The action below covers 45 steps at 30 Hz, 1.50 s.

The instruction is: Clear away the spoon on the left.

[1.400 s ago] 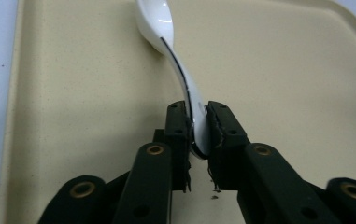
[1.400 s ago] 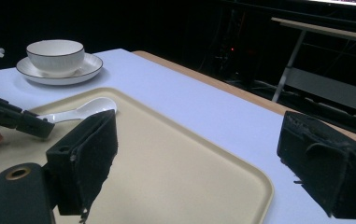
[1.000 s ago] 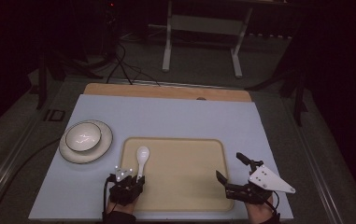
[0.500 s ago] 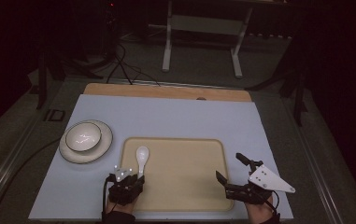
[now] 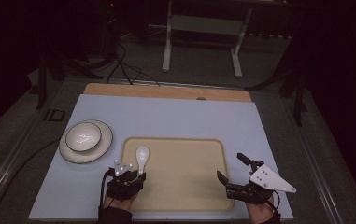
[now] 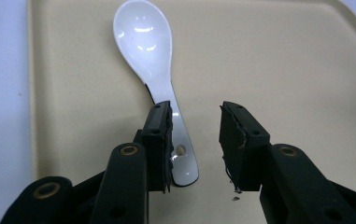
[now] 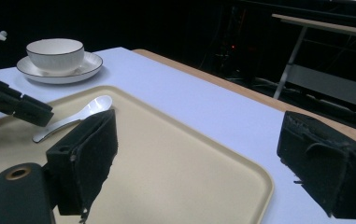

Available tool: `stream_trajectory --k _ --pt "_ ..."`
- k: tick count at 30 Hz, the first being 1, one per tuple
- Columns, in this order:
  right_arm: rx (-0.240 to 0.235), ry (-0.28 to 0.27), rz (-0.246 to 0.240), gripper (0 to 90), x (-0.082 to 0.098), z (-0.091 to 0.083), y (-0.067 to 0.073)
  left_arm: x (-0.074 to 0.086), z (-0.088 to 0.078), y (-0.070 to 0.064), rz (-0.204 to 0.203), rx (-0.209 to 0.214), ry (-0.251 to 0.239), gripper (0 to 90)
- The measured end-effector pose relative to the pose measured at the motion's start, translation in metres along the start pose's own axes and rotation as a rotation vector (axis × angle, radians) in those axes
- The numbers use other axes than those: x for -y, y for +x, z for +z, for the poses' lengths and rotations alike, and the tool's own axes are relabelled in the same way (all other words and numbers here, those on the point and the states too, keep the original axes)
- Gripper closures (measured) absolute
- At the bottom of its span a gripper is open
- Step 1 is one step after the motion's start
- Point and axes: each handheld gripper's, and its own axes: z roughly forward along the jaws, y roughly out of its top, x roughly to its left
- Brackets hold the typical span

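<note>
A white ceramic spoon (image 5: 142, 156) (image 6: 147, 51) lies on the left part of a beige tray (image 5: 185, 177) (image 6: 283, 60), bowl end pointing away from me. My left gripper (image 5: 136, 176) (image 6: 194, 112) is open just above the tray. Its left jaw hangs over the spoon's handle and the handle's end sits under that jaw, not between the two. My right gripper (image 5: 229, 165) (image 7: 199, 140) stands wide open over the tray's right front corner with nothing between its jaws. The right gripper view shows the spoon (image 7: 87, 109) and the left gripper (image 7: 21, 109) across the tray (image 7: 175, 158).
A white bowl (image 5: 83, 136) (image 7: 55, 51) with a dark rim sits on a matching saucer (image 5: 98, 151) (image 7: 88, 65) left of the tray, on the pale blue tabletop (image 5: 175, 121). A wooden strip (image 5: 166, 92) runs along the table's far edge; beyond it are dark stands and cables.
</note>
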Motion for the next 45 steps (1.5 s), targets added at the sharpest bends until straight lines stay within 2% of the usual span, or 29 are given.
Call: stream_trajectory --k 5,7,10,15,17,22,25,27,29,32,35,37,39,41,45 --pt "-0.005 0.009 0.012 12.2 0.002 -0.001 -0.002 -0.004 -0.004 0.001 0.041 0.010 0.024 64.2" --pt "-0.010 0.008 0.015 12.2 0.002 -0.002 -0.002 -0.007 -0.007 0.002 0.049 0.033 0.028 64.1" --pt "-0.009 0.012 0.014 12.2 0.003 -0.003 -0.002 -0.012 -0.011 -0.002 0.086 0.052 0.035 58.3" --pt "-0.004 0.014 0.012 12.2 0.003 -0.004 -0.002 -0.025 -0.017 -0.003 0.143 0.049 0.040 51.8" --pt "-0.004 0.016 0.012 12.2 0.003 -0.004 -0.001 -0.031 -0.020 -0.002 0.150 0.064 0.032 50.7" --pt "-0.001 0.013 0.013 12.2 0.003 -0.006 -0.001 -0.041 -0.025 0.002 0.173 0.073 0.036 39.4" --pt "0.002 0.010 0.011 12.2 0.003 -0.007 -0.001 -0.046 -0.027 0.006 0.166 0.078 0.043 36.4" --pt "0.007 0.009 0.011 12.2 0.003 -0.008 -0.002 -0.049 -0.029 0.008 0.164 0.100 0.045 29.5" --pt "0.010 0.011 0.012 12.2 0.003 -0.008 -0.001 -0.051 -0.032 0.011 0.175 0.168 0.048 20.3" --pt "0.015 0.014 0.014 12.2 0.003 -0.008 -0.001 -0.052 -0.034 0.013 0.214 0.209 0.049 13.7" --pt "0.017 0.015 0.005 12.2 0.003 -0.008 0.000 -0.051 -0.035 0.018 0.209 0.238 0.054 7.6" --pt "0.019 0.016 0.009 12.2 0.003 -0.008 -0.001 -0.052 -0.036 0.024 0.201 0.245 0.053 2.6" --pt "0.020 0.016 0.013 12.2 0.003 -0.008 -0.002 -0.052 -0.037 0.027 0.216 0.222 0.048 2.5" --pt "0.018 0.018 0.014 12.2 0.003 -0.008 -0.002 -0.054 -0.039 0.032 0.221 0.223 0.041 2.4" --pt "0.020 0.020 0.014 12.2 0.003 -0.007 -0.001 -0.058 -0.044 0.041 0.233 0.189 0.003 1.8"
